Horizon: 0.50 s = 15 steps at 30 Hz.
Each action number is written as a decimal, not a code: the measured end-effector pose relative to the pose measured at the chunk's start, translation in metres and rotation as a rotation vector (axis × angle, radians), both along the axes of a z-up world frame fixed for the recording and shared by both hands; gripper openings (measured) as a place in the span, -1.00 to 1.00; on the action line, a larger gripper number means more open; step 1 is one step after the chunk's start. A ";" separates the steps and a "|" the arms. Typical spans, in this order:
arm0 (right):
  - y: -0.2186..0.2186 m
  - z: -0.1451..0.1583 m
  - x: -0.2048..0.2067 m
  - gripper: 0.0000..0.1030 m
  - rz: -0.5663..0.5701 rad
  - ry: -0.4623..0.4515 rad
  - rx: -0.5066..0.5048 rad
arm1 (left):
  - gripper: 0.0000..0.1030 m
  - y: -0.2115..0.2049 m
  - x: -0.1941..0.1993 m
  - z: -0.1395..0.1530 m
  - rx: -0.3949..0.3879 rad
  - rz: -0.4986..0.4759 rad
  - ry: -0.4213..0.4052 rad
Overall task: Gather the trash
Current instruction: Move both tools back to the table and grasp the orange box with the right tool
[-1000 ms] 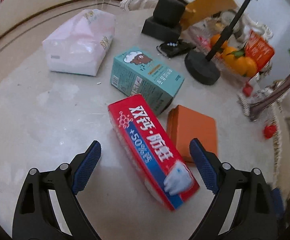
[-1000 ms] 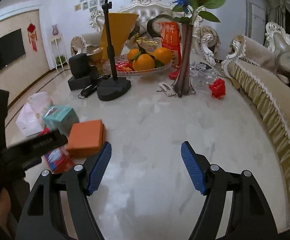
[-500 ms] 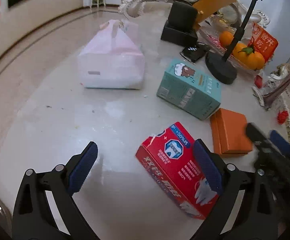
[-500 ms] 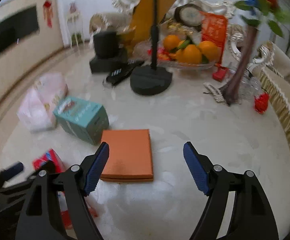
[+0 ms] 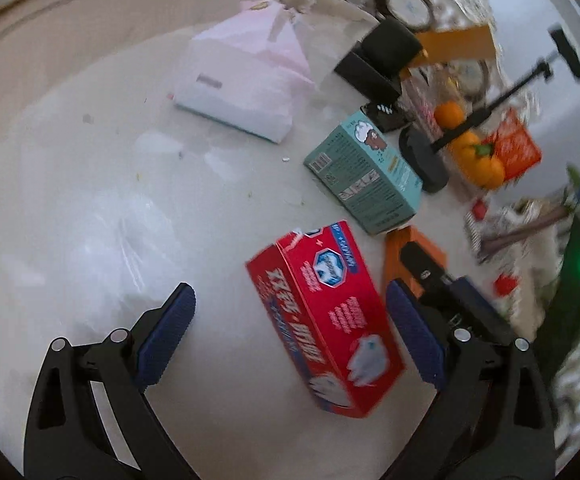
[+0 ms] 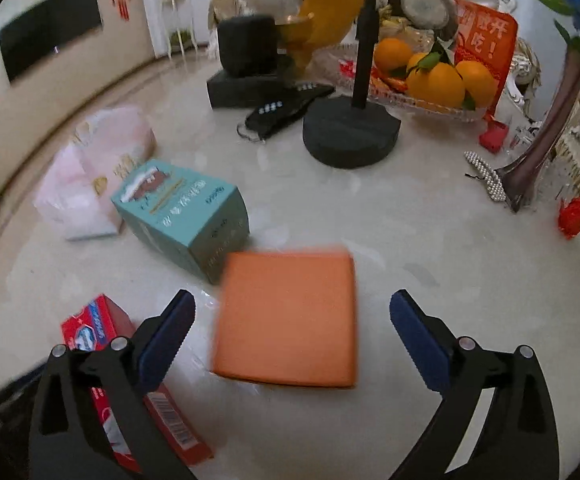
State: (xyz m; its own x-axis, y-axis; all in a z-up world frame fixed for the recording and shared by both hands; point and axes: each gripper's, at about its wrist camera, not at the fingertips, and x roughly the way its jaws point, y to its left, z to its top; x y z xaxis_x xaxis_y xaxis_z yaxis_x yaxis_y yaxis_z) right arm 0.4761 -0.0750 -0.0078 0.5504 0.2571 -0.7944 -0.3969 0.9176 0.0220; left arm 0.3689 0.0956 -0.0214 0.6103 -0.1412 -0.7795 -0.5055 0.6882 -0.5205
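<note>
Between my left claw's [image 5: 290,332] wide-apart jaws lay the red toothpaste box [image 5: 325,320], flat on the pale marble tabletop [image 5: 90,184]; its right edge sat just beside the right pad, though I could not tell whether they touched, and the left pad stood well clear of it. Nothing was gripped. Just left of that claw a clear plastic bag [image 5: 118,248] lay crumpled on the marble.

My right claw [image 6: 291,334] hung over the flat orange box [image 6: 290,316], its jaws opening, the box between them with a gap on each side, so I held nothing there either. At the near left of that view the same toothpaste box showed partly behind my left finger [image 6: 162,340].

Just beyond the orange box, at its far left corner, lay the teal carton [image 6: 182,216], and further left a pink-and-white tissue pack [image 6: 90,176]. Further back stood the round black base of a phone stand [image 6: 351,134], with a black remote [image 6: 286,110] to its left and a black speaker on a dark box [image 6: 248,60] behind that. Farthest, a glass dish of oranges [image 6: 433,76] sat with a red printed packet [image 6: 485,40] behind it. At the far right a dark vase [image 6: 545,136] leaned, a pearl hair clip [image 6: 485,176] lying at its foot.
</note>
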 end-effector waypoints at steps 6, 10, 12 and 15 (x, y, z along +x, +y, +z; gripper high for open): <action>0.000 -0.017 0.003 0.42 0.034 0.004 -0.109 | 0.82 -0.011 0.003 0.002 0.044 0.080 0.006; -0.023 -0.019 0.005 0.34 0.018 0.011 -0.098 | 0.82 -0.023 0.013 0.002 0.149 0.058 0.063; -0.036 -0.019 0.005 0.33 -0.008 0.021 -0.098 | 0.82 -0.030 0.018 0.002 0.194 0.058 0.092; -0.062 -0.019 0.000 0.33 -0.069 0.031 -0.074 | 0.82 -0.043 0.026 0.000 0.287 0.047 0.150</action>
State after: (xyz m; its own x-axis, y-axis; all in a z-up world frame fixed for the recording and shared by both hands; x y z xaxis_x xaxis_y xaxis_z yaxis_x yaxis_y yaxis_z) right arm 0.4761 -0.1372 -0.0268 0.5397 0.1592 -0.8267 -0.3325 0.9424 -0.0356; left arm 0.3952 0.0521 -0.0211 0.4863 0.1228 -0.8651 -0.5968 0.7699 -0.2262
